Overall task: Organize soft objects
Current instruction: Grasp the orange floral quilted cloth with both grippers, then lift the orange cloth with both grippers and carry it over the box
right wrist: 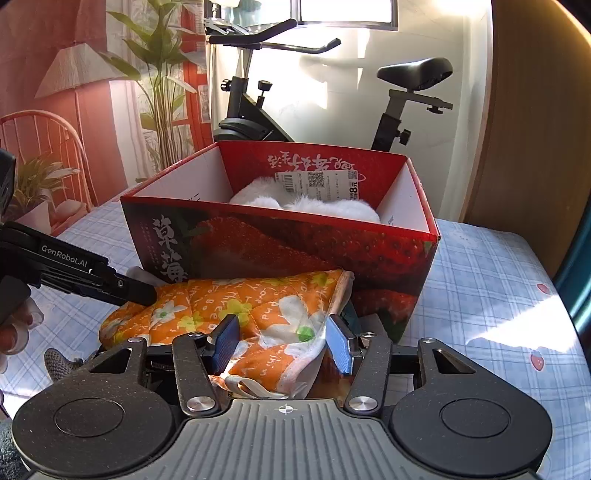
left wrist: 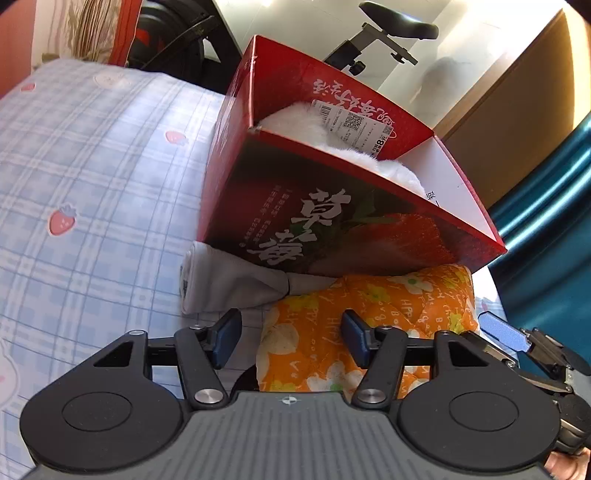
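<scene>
Progress so far: one white plush point(right wrist: 306, 201) already lies inside the red strawberry box point(right wrist: 280, 240), mid-frame. Left over: the orange floral pad point(right wrist: 229, 306) and a grey cloth point(left wrist: 229, 280), both on the bed sheet point(left wrist: 92, 166) against the box's front. My left gripper point(left wrist: 290, 334) and right gripper point(right wrist: 282, 341) straddle the pad, fingers apart, not pinching yet.

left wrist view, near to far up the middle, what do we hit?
left tongs → orange flowered mitt → red strawberry box → white fluffy thing inside it → exercise bike seat
</scene>
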`<action>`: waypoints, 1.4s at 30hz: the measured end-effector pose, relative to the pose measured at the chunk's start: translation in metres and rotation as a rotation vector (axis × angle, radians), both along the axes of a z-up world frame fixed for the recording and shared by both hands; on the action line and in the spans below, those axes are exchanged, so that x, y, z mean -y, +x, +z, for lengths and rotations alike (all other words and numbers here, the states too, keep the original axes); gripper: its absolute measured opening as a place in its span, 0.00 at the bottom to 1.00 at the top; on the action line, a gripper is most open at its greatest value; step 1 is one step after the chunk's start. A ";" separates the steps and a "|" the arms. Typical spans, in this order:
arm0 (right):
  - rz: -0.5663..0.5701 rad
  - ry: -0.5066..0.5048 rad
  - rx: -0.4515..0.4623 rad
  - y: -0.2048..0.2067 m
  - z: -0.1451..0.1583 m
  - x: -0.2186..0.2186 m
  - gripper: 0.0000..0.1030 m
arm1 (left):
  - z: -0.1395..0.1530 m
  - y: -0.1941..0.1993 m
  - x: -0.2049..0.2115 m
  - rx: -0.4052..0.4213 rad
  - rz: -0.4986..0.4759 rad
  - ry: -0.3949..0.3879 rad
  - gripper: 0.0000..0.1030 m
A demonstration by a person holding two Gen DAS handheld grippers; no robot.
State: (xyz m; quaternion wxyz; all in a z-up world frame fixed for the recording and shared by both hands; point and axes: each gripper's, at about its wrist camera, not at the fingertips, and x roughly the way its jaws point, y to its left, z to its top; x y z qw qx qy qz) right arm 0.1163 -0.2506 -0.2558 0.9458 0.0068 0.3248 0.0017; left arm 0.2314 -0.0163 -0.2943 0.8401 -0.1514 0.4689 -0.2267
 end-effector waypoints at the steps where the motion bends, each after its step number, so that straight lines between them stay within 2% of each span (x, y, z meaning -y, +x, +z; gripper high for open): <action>1: -0.003 0.005 0.000 0.000 -0.001 0.001 0.48 | -0.004 0.001 -0.002 -0.016 0.010 -0.026 0.65; 5: -0.015 0.031 -0.005 0.001 -0.003 0.005 0.50 | -0.018 0.001 -0.011 -0.057 0.042 -0.123 0.72; 7: -0.019 0.045 -0.007 0.001 -0.003 0.006 0.50 | -0.022 0.000 -0.014 -0.070 0.041 -0.166 0.72; 9: -0.024 0.056 -0.009 0.001 -0.004 0.007 0.50 | -0.022 -0.003 -0.012 -0.063 0.019 -0.176 0.71; 12: -0.033 0.070 -0.013 0.002 -0.005 0.007 0.50 | -0.017 -0.008 -0.003 -0.029 -0.022 -0.125 0.53; 14: -0.041 0.084 -0.016 0.002 -0.005 0.008 0.50 | -0.012 -0.009 0.004 -0.004 -0.025 -0.085 0.31; 16: -0.047 0.093 -0.019 0.002 -0.004 0.007 0.49 | -0.006 -0.014 0.003 0.029 -0.015 -0.069 0.17; 17: -0.046 0.091 -0.018 0.001 -0.003 0.007 0.48 | -0.002 -0.017 0.002 0.052 -0.012 -0.064 0.14; 22: -0.022 0.049 0.004 -0.003 0.005 -0.007 0.25 | 0.024 -0.034 0.001 0.161 -0.011 -0.038 0.11; 24: -0.006 0.042 0.016 -0.006 0.009 -0.013 0.19 | 0.036 -0.043 0.000 0.209 -0.008 -0.016 0.11; 29: 0.028 0.015 0.069 -0.013 0.026 -0.025 0.17 | 0.069 -0.067 -0.001 0.333 0.010 0.035 0.11; 35: 0.080 -0.003 0.163 -0.013 0.065 -0.034 0.16 | 0.116 -0.078 -0.007 0.474 0.044 0.046 0.11; 42: 0.112 -0.034 0.225 0.025 0.106 -0.022 0.16 | 0.155 -0.048 0.007 0.586 0.055 0.067 0.11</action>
